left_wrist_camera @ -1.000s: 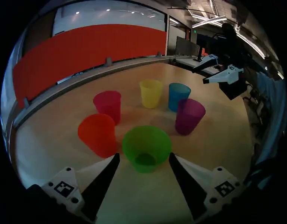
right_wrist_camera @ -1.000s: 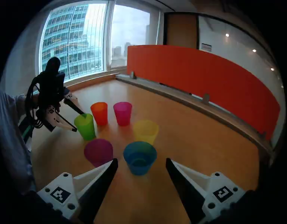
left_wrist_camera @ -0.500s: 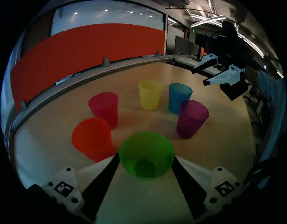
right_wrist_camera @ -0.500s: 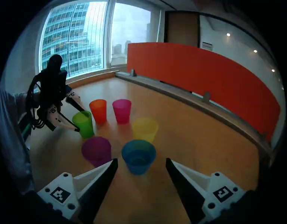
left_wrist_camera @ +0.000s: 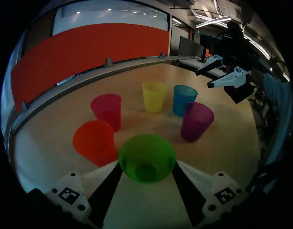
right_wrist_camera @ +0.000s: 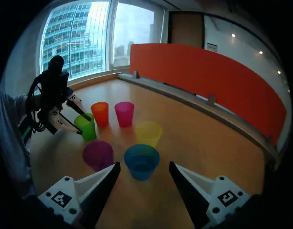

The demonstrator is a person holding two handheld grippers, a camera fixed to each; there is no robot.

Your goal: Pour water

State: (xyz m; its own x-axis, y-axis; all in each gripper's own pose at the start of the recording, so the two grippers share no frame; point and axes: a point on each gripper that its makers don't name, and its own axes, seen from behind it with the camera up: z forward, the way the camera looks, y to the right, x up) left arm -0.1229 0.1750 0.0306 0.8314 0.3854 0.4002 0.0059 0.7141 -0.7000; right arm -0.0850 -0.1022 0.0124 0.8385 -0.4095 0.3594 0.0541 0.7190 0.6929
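Several coloured cups stand in a ring on a wooden table (left_wrist_camera: 226,149). In the left gripper view the green cup (left_wrist_camera: 146,152) sits upright between the fingers of my left gripper (left_wrist_camera: 146,163), and both tips touch its sides. In the right gripper view the same left gripper (right_wrist_camera: 83,123) clasps the green cup (right_wrist_camera: 86,129). My right gripper (right_wrist_camera: 144,163) is open, with the blue cup (right_wrist_camera: 142,160) just ahead of its tips and untouched. From the left gripper view the right gripper (left_wrist_camera: 203,77) hovers beyond the blue cup (left_wrist_camera: 184,99).
Orange (left_wrist_camera: 94,141), pink (left_wrist_camera: 106,108), yellow (left_wrist_camera: 154,95) and purple (left_wrist_camera: 196,120) cups stand close together around the green one. An orange partition (left_wrist_camera: 89,49) runs along the table's far edge. Large windows (right_wrist_camera: 70,42) and a person's sleeve (right_wrist_camera: 9,145) are at the left.
My left gripper moved forward around the green cup and its fingers closed in onto the cup's sides. The right gripper barely moved.
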